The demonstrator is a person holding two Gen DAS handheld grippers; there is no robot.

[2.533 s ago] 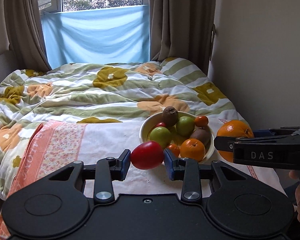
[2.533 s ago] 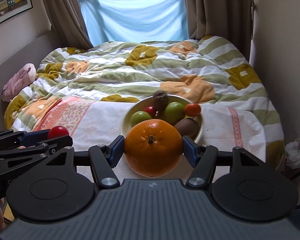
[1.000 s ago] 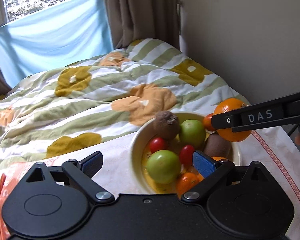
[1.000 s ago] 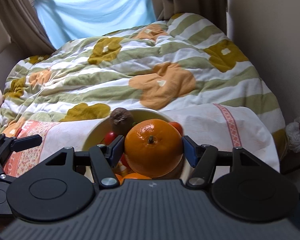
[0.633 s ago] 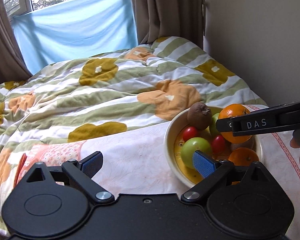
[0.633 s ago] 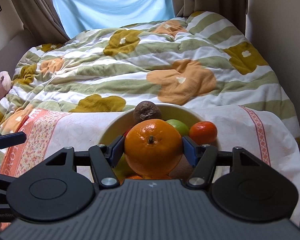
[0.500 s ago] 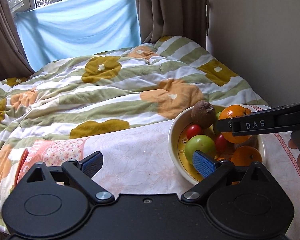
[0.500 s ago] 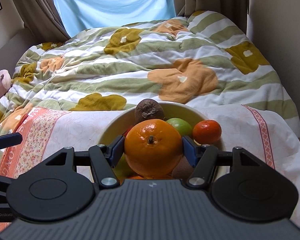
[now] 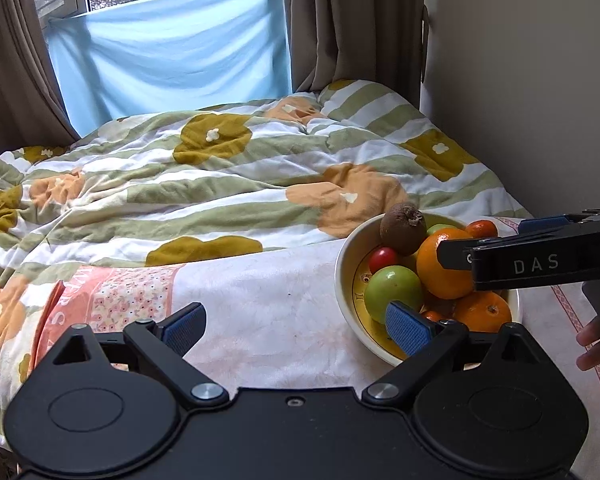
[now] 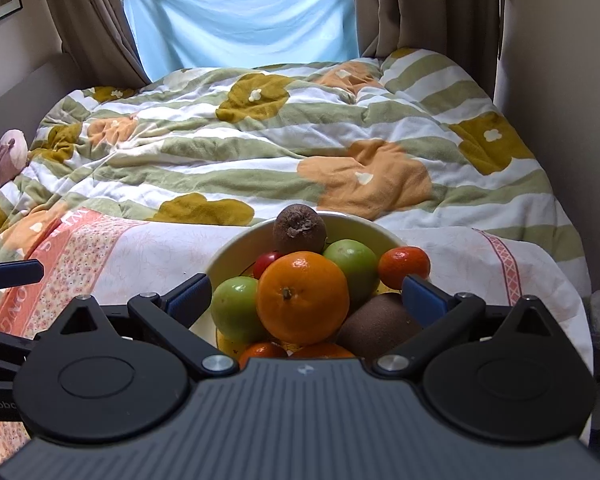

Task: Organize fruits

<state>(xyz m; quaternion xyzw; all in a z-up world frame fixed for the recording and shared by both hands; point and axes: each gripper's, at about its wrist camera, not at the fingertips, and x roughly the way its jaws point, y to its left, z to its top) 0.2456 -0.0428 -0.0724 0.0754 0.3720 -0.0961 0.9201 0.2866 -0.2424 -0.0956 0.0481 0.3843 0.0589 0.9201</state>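
A cream bowl (image 9: 346, 276) (image 10: 236, 244) of fruit sits on a white cloth on the bed. A large orange (image 10: 302, 297) (image 9: 440, 268) rests on top of the pile, between green apples (image 10: 236, 312), a brown kiwi (image 10: 299, 229), a small red fruit (image 10: 266, 261) and a tangerine (image 10: 404, 267). My right gripper (image 10: 305, 293) is open, its pads apart on either side of the orange and off it. It shows from the side in the left wrist view (image 9: 500, 248). My left gripper (image 9: 296, 326) is open and empty, just left of the bowl.
A striped floral quilt (image 9: 204, 176) covers the bed behind the bowl. An orange-pink patterned towel (image 9: 112, 296) lies at the left. A wall (image 9: 540, 80) stands close on the right, curtains and a window at the back. A pink soft thing (image 10: 0, 160) lies far left.
My right gripper opened and let go of the large orange, which now rests on the fruit pile. My left gripper, empty since dropping the red fruit in the bowl, drew back leftward.
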